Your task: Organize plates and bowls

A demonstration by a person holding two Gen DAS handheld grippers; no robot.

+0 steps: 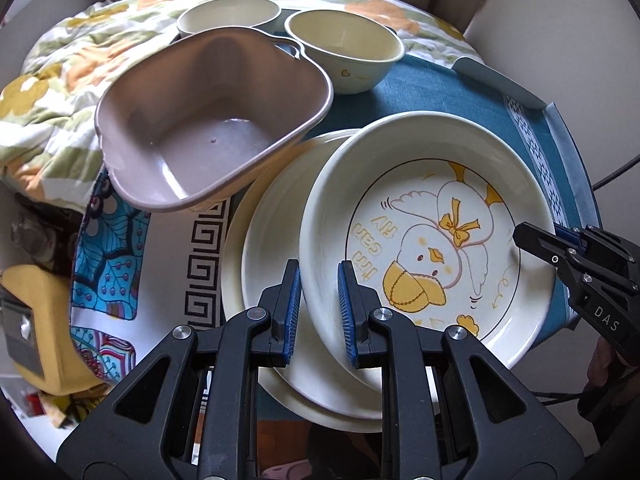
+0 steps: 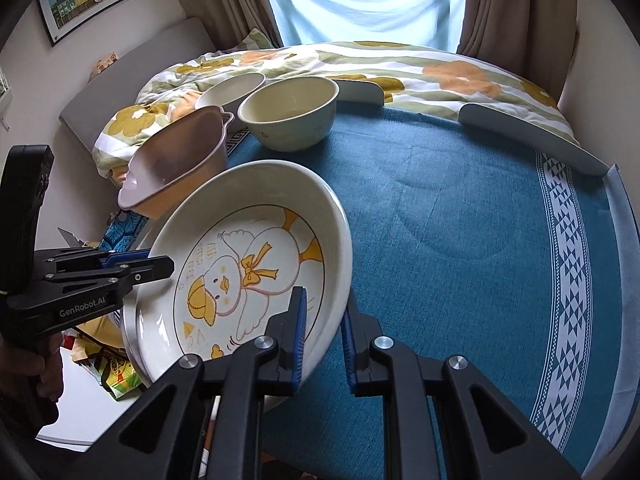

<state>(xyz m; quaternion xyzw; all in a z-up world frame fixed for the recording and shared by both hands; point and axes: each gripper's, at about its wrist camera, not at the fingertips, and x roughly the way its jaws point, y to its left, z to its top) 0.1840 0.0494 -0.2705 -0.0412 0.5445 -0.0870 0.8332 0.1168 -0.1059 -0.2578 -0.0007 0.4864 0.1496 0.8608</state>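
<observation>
The desk [image 2: 460, 216] under its blue cloth fills the right wrist view, bare across its right half, with the crockery crowded toward its left edge. Biggest piece in play is the duck plate [image 1: 432, 240], tilted up off the plain plate [image 1: 264, 248] beneath it, its right rim the higher one in the right wrist view. Next, the brown basin [image 1: 208, 128] sits tipped at the desk's left edge, leaning toward the stack, and behind it two cream bowls, the near bowl [image 1: 344, 48] and the far bowl [image 1: 228, 16], stand side by side at the far edge. Now the tools: the right gripper [image 2: 323, 340] has its fingers clamped across the duck plate's rim, one blue pad inside, one outside. The left gripper [image 1: 319, 312] straddles the opposite rim, but I can't tell whether its fingers have bitten or are only hovering around it. My read is that the duck plate is being lifted or settled on the stack. To do it well, both hands should level the plate before moving, keep the pinch deep on the rim so the glaze doesn't slip, and steer clear of that leaning basin.
</observation>
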